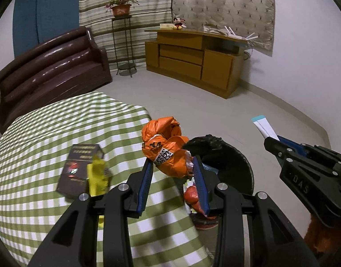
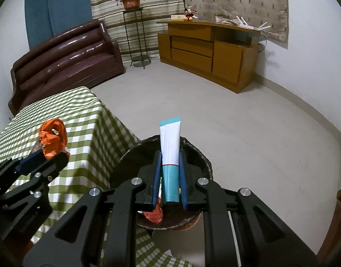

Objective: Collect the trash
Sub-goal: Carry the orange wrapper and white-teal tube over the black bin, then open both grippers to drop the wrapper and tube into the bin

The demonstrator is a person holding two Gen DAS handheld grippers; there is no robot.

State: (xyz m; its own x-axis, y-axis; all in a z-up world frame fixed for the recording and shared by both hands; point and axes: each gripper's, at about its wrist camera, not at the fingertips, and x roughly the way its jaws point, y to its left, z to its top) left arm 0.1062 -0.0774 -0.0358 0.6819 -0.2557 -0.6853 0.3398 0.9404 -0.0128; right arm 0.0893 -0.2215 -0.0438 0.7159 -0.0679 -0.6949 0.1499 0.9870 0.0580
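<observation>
My left gripper [image 1: 173,166] is shut on a crumpled orange wrapper [image 1: 165,144] and holds it above the table's right edge, beside the bin; both also show in the right wrist view [image 2: 51,138]. My right gripper [image 2: 169,155] is shut on a white and teal tube [image 2: 169,146], held upright over the black-lined trash bin [image 2: 199,155]. The bin [image 1: 232,162] holds orange and white scraps. A dark box [image 1: 78,169] and a yellow wrapper [image 1: 97,178] lie on the green checked tablecloth [image 1: 48,133].
A brown sofa [image 2: 65,53] stands behind the table. A wooden cabinet [image 2: 208,51] and a plant stand [image 2: 136,33] line the far wall. Pale floor [image 2: 237,122] surrounds the bin.
</observation>
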